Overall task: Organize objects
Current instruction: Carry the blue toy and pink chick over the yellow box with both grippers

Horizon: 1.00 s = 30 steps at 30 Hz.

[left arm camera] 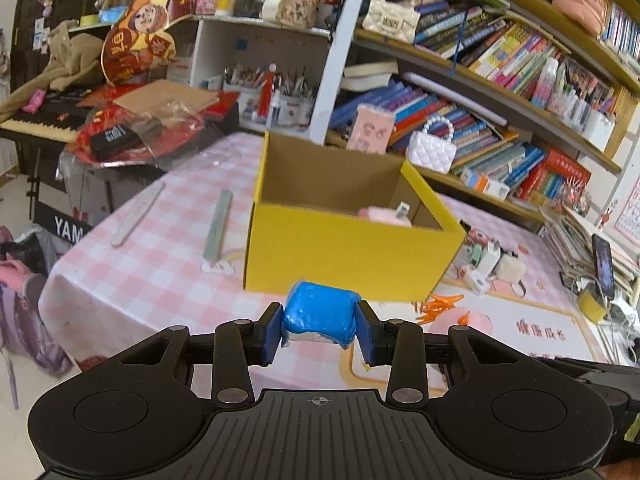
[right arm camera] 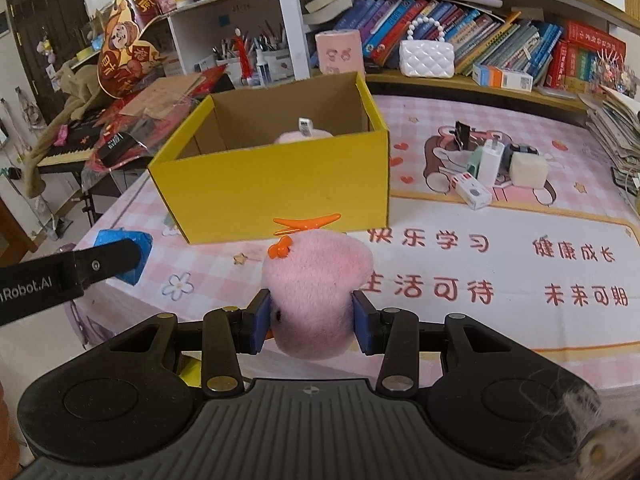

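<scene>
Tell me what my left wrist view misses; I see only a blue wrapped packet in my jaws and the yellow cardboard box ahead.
Observer: The right gripper is shut on a pink plush toy with an orange bow.
Operator: Report the table right of the box.
Observer: A black binder clip stands behind the white charger plug.
Operator: Check the box.
Observer: The yellow cardboard box holds a pink plush item with a white tag.

Centre frame on checked pink tablecloth [right arm camera: 500,128]: open yellow cardboard box [right arm camera: 280,184]; inside, pink plush [right arm camera: 304,136]. Right: white charger plugs [right arm camera: 490,160]. Behind: wooden bookshelf [right arm camera: 460,84].
</scene>
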### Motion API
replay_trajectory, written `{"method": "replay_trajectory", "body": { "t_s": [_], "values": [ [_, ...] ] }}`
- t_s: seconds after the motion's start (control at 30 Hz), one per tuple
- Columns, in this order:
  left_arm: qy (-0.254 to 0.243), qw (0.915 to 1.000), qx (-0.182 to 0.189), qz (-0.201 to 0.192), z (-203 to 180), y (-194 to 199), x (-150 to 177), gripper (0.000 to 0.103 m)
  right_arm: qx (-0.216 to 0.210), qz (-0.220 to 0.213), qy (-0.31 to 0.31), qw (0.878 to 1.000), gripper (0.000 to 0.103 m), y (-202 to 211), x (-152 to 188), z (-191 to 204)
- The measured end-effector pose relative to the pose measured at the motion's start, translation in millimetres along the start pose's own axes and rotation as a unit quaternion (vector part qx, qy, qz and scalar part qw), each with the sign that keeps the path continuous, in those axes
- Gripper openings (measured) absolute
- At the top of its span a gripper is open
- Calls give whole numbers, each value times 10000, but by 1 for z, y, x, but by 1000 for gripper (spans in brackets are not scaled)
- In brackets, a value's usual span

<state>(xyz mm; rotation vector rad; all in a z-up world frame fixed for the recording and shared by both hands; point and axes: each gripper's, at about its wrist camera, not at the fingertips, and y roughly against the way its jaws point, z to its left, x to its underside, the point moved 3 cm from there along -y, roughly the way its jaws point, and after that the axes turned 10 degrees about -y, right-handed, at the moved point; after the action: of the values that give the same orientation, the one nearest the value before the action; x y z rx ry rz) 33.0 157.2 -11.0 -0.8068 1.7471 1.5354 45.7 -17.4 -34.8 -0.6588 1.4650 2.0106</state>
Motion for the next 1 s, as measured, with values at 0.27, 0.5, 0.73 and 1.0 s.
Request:
{"method": "replay_trajectory", "body": {
  "t_s": [0.27, 0.5, 0.73, 1.0],
  "values": [
    [-97, 9994, -74, -327, 5, -6, -29, 37, -58, -239, 65, 9997, 39, -1, -29, 12],
    [-88, 9986, -134, -504, 4, -24, -57, 37, -198, -539, 127, 9983, 39, -11, -72, 15],
    [-231, 9973, -295, -639, 1, -59, -91, 37, -198, -991, 402, 9941, 39, -41, -133, 13],
    [-354, 9968, -636, -333, 1, -115, -107, 37, -283, -790, 957, 9919, 39, -111, -180, 17]
  ]
}}
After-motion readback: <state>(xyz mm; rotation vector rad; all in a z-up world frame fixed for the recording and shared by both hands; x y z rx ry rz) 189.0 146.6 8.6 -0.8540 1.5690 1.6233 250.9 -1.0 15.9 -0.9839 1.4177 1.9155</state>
